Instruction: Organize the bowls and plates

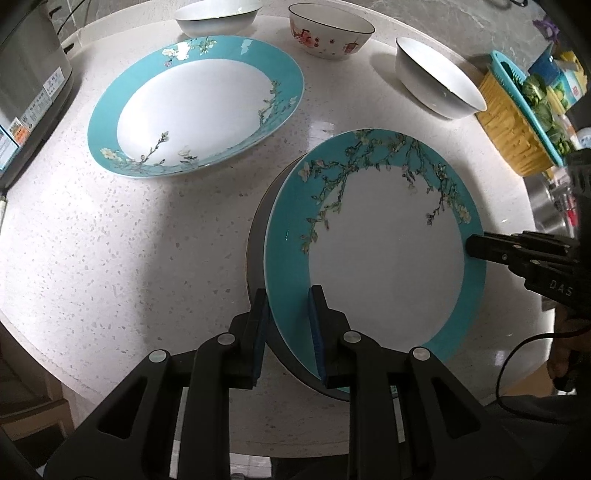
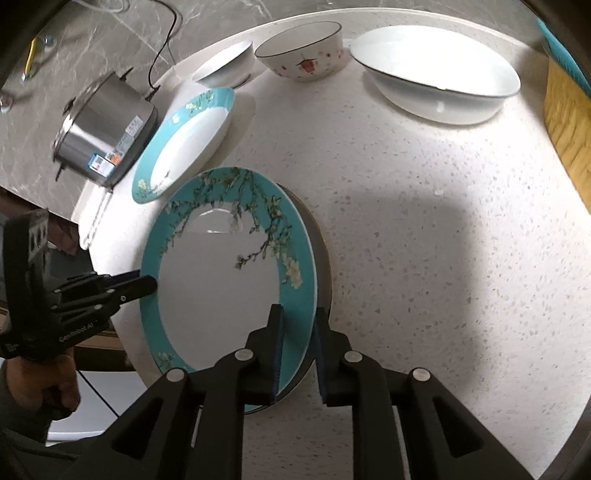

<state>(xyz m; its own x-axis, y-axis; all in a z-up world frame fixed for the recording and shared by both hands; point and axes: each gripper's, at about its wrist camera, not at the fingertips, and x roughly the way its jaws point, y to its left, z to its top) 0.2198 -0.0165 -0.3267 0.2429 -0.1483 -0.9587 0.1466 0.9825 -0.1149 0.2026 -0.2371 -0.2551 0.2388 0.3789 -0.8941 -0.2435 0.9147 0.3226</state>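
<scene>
Turquoise-rimmed plate (image 1: 373,236) sat on dark plate (image 1: 258,236) near counter (image 1: 147,258) edge, probably being stacked. Left gripper (image 1: 288,325) pinched its rim for steadying. Right gripper (image 2: 299,347) straddled opposite rim, pads looked slightly off it, hard to tell. Second turquoise plate (image 1: 195,103) and bowls behind, unstacked.

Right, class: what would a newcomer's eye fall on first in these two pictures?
The turquoise blossom plate in the middle, over a dark plate, its rim between the jaws of the left hand-held gripper and the right hand-held gripper. Behind it lie a matching plate and a red-flowered bowl.
</scene>
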